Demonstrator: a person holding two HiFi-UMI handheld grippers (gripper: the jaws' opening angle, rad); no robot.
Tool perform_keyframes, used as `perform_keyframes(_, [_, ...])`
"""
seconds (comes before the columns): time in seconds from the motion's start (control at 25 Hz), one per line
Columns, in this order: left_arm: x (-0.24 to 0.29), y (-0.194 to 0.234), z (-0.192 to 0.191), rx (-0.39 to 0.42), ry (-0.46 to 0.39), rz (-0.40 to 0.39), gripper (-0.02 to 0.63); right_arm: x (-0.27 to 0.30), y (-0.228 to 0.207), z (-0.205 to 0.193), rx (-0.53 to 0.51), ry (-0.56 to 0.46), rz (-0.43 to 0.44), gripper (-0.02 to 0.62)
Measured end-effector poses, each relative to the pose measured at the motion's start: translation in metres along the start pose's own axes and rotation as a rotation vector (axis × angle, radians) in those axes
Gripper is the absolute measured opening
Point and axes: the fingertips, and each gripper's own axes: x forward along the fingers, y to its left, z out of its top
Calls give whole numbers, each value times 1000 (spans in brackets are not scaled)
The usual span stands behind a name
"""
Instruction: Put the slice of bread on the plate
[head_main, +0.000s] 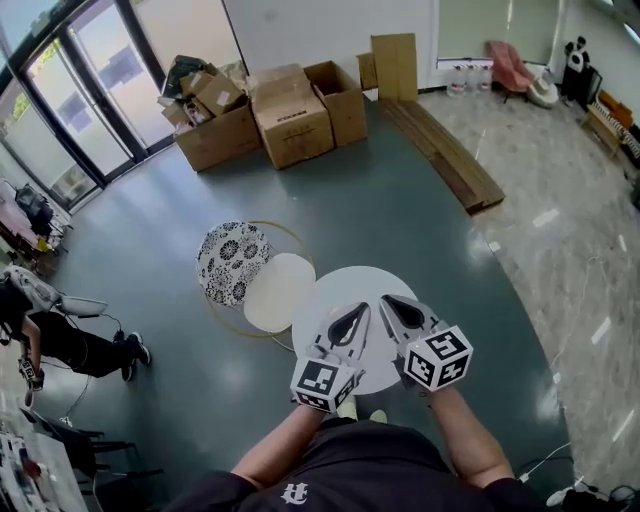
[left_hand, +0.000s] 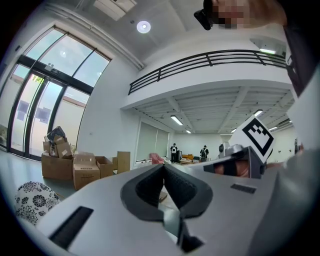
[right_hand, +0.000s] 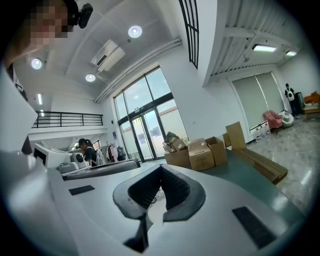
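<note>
Both grippers are held up side by side over a round white table (head_main: 345, 285) in the head view. My left gripper (head_main: 361, 309) has its jaws met at the tips with nothing between them; its own view shows the same closed tips (left_hand: 164, 165) pointing level into the room. My right gripper (head_main: 388, 300) is likewise shut and empty, its tips (right_hand: 161, 167) meeting in the right gripper view. No slice of bread and no plate can be made out in any view; the grippers hide part of the table top.
Left of the table stand a cream round top (head_main: 278, 290) and a black-and-white patterned round seat (head_main: 232, 262). Cardboard boxes (head_main: 290, 120) are stacked at the back, wooden planks (head_main: 445, 155) lie to their right. A person (head_main: 60, 340) is at the far left.
</note>
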Motion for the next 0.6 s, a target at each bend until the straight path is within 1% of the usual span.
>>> perform_keyframes(0.36, [-13,-25,18,-3,-27,-3,6,-32,11,11,-51,-26,6,6])
perform_keyframes(0.6, [-18,-29,17,3,-23,4,6,-36,14,12,-64,-28,6,6])
